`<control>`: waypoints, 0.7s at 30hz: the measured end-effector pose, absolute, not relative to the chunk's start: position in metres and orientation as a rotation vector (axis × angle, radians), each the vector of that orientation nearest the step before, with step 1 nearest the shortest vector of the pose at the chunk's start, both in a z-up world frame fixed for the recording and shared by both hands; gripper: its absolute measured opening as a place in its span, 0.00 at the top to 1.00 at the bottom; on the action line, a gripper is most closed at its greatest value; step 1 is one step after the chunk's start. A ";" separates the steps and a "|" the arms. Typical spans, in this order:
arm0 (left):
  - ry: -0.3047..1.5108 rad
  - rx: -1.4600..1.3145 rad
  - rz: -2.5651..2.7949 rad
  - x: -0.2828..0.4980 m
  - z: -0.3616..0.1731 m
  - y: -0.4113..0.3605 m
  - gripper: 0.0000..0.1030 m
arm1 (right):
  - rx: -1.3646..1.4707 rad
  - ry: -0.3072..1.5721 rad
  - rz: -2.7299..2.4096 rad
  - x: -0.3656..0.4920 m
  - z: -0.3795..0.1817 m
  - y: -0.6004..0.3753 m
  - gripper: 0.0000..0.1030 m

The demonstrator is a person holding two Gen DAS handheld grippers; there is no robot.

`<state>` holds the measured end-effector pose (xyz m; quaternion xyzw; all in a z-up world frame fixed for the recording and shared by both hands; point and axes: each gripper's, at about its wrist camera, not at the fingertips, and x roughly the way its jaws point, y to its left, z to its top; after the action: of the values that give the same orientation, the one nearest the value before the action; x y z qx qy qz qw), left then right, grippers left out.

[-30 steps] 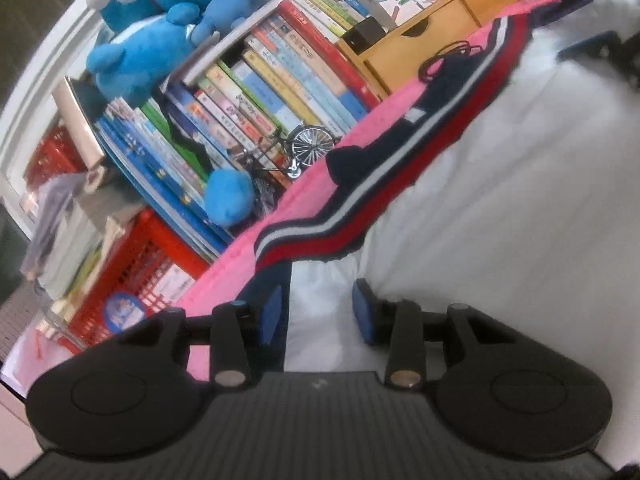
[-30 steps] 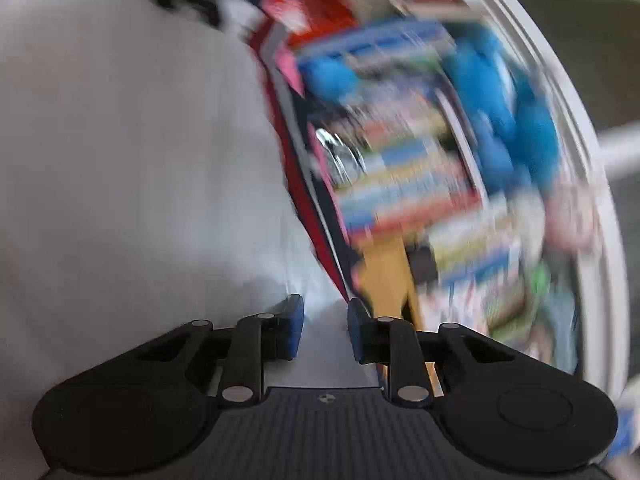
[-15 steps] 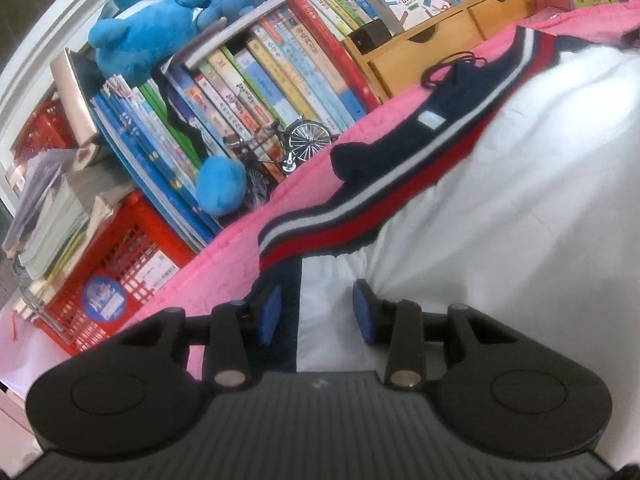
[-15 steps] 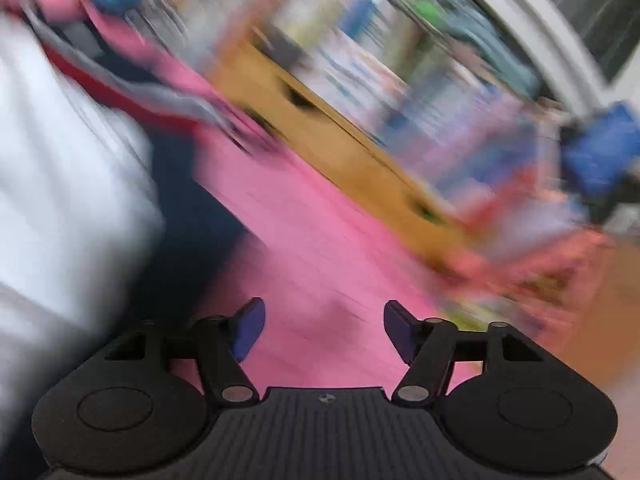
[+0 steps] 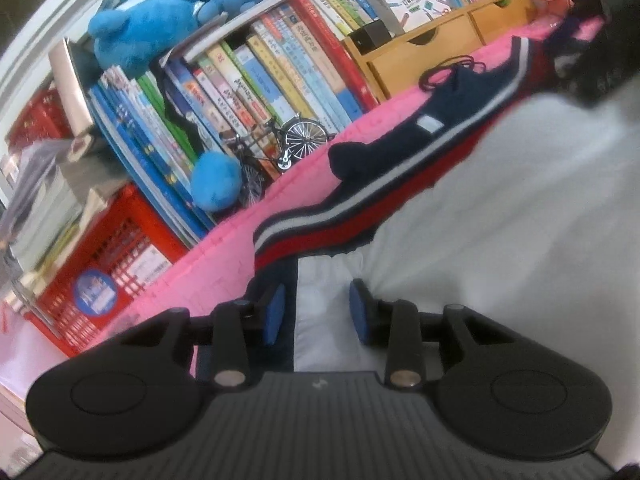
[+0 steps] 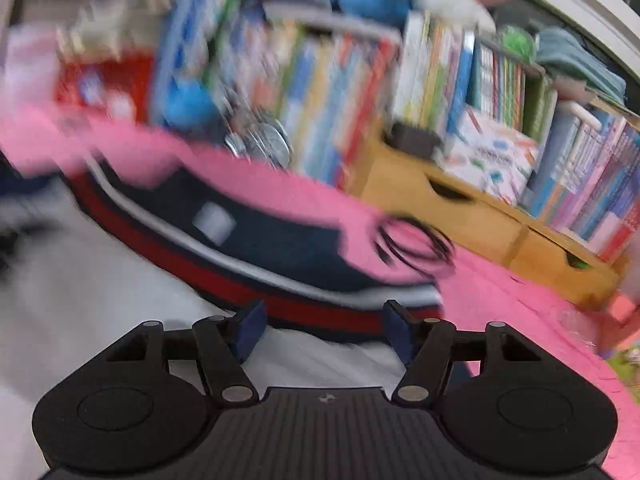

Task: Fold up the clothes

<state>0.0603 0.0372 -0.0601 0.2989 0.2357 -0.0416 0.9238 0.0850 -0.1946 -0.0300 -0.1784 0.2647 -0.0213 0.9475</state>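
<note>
A white garment (image 5: 520,220) with a navy, white and red striped band (image 5: 360,208) lies spread on a pink mat (image 5: 224,264). My left gripper (image 5: 314,312) is shut on the garment's near edge; white cloth and a navy strip run between its blue pads, and creases fan out from the right pad. In the blurred right wrist view, my right gripper (image 6: 324,332) stands open just above the striped band (image 6: 280,276) and the white cloth (image 6: 100,280), holding nothing. A dark blurred shape (image 5: 600,52) hangs over the garment's far end.
Along the mat's far edge stand rows of books (image 5: 280,72), a wooden drawer box (image 5: 440,48), a red basket (image 5: 112,264), blue plush toys (image 5: 152,28) and a model bicycle (image 5: 276,152). A black cable loop (image 6: 416,244) lies on the mat (image 6: 500,300) by the collar.
My right gripper let go of the white cloth, opened wide and swung across to the striped band. My left gripper kept its hold and shifted slightly.
</note>
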 end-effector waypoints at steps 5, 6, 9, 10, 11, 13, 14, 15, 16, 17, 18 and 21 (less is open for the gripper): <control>0.468 0.670 -0.066 0.057 -0.064 0.029 0.66 | -0.484 0.592 -0.315 0.102 -0.047 -0.224 0.17; 0.465 0.679 -0.062 0.057 -0.064 0.028 0.66 | -0.541 0.575 -0.392 0.095 -0.046 -0.223 0.38; 0.462 0.685 -0.055 0.056 -0.064 0.028 0.66 | -0.495 0.527 -0.436 0.065 -0.029 -0.214 0.40; 0.459 0.686 -0.048 0.056 -0.064 0.028 0.65 | -0.407 0.507 -0.366 0.047 -0.019 -0.211 0.40; 0.455 0.685 -0.025 0.056 -0.063 0.028 0.64 | -0.318 0.491 -0.281 0.027 -0.009 -0.206 0.40; 0.463 0.639 0.014 0.053 -0.059 0.031 0.64 | -0.189 0.458 -0.153 -0.009 0.003 -0.194 0.39; 0.469 0.600 0.015 0.051 -0.055 0.035 0.64 | -0.135 0.442 -0.096 -0.027 0.005 -0.189 0.39; 0.477 0.550 0.015 0.048 -0.049 0.039 0.65 | -0.100 0.437 -0.056 -0.040 0.003 -0.184 0.35; 0.483 0.496 0.011 0.042 -0.041 0.043 0.65 | -0.094 0.448 -0.044 -0.044 0.001 -0.177 0.34; 0.482 0.449 -0.006 0.035 -0.030 0.045 0.65 | -0.088 0.459 -0.032 -0.049 -0.001 -0.170 0.33; 0.476 0.405 -0.042 0.025 -0.018 0.044 0.65 | -0.082 0.470 -0.020 -0.053 -0.003 -0.163 0.33; 0.522 0.266 -0.223 0.002 0.013 0.033 0.65 | -0.063 0.503 0.016 -0.066 -0.010 -0.143 0.50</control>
<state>0.0022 0.0332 0.0130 0.1307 0.2565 -0.1095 0.9514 -0.0665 -0.1428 -0.0104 -0.0312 0.2486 0.0080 0.9681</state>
